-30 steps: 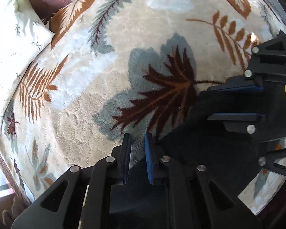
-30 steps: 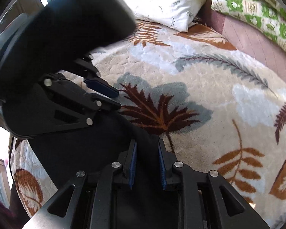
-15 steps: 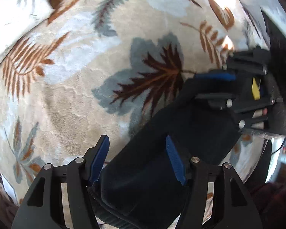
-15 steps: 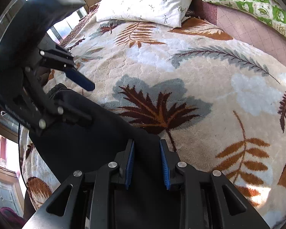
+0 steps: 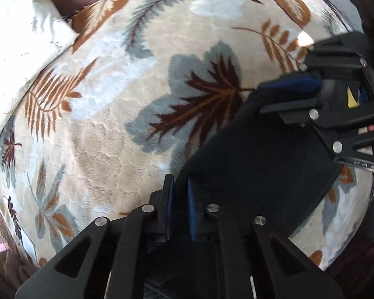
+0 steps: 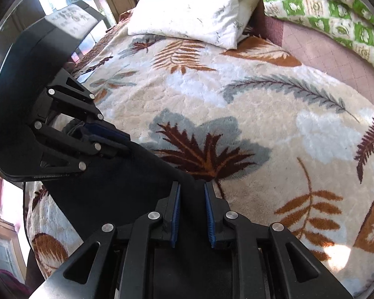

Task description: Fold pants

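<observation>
Two grippers, one pair of dark pants, held over a leaf-print bed

One pair of plain black fabric pants (image 5: 256, 164), stretched as a dark band between my two tools above the bed. The cloth runs from the lower edge of each wrist view to the opposite tool; its far edge lies across the large brown-and-grey leaf motif of the cover.

One left gripper (image 5: 179, 209), black frame with blue ribbed pads. Its jaws stand close together with a fold of the black cloth pinched between them. Seen from the right wrist view it sits at the left (image 6: 107, 139), its blue pads closed on the cloth edge.

One right gripper (image 6: 191, 214), same make. Its pads stand a little apart, with the black cloth filling the gap and clamped there. From the left wrist view it appears at the upper right (image 5: 290, 92), one blue pad lying on top of the cloth.

One cream plush blanket with brown, rust and grey leaf print (image 6: 274, 114), covering the bed beneath the pants.

One white pillow with a faint sprig pattern (image 6: 194, 7), at the head of the bed.

One green-and-white checked quilt (image 6: 331, 7), beside the pillow, on a brown quilted sheet (image 6: 319, 47).
</observation>
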A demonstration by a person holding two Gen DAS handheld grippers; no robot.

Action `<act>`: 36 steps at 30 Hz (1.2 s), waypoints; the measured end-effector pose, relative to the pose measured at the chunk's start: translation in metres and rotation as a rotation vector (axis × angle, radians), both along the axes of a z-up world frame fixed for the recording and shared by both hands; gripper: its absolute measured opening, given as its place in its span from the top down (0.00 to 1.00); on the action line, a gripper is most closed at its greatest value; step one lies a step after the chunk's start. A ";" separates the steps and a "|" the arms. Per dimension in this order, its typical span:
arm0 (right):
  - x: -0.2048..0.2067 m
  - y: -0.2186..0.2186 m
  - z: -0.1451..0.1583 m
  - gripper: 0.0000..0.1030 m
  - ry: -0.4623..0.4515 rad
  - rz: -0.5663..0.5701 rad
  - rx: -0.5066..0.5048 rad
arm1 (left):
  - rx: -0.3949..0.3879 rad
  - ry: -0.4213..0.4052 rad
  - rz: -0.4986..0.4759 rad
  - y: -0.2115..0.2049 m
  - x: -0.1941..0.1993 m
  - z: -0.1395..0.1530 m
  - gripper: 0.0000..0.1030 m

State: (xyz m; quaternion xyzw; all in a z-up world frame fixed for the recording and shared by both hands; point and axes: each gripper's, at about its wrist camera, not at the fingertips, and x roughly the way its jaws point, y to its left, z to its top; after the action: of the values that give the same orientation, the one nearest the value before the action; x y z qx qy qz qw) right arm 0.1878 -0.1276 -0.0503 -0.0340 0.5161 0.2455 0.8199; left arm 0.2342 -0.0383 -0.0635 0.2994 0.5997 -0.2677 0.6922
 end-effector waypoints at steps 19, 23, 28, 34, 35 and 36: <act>-0.149 -0.220 0.061 0.32 -0.041 -0.625 0.280 | -0.315 0.000 0.497 0.145 -0.037 0.075 0.34; -0.196 -0.280 0.042 0.32 -0.009 -0.793 0.237 | -0.368 0.151 0.598 0.165 -0.054 0.048 0.34; -0.226 -0.326 0.018 0.32 0.037 -0.943 0.278 | -0.441 0.248 0.637 0.161 -0.075 0.028 0.34; -0.216 -0.328 -0.004 0.32 0.038 -0.981 0.310 | -0.399 0.252 0.611 0.133 -0.080 0.018 0.34; -0.213 -0.327 -0.008 0.36 0.049 -0.972 0.347 | -0.380 0.235 0.615 0.129 -0.080 0.016 0.34; -0.208 -0.326 -0.014 0.39 0.075 -0.970 0.357 | -0.356 0.214 0.616 0.126 -0.080 0.014 0.35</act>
State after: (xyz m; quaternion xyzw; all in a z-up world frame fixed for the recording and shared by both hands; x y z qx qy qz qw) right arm -0.0199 -0.4533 -0.0648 0.3585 0.4517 -0.0774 0.8133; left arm 0.1540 0.0875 -0.0497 -0.0498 0.6746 -0.1769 0.7149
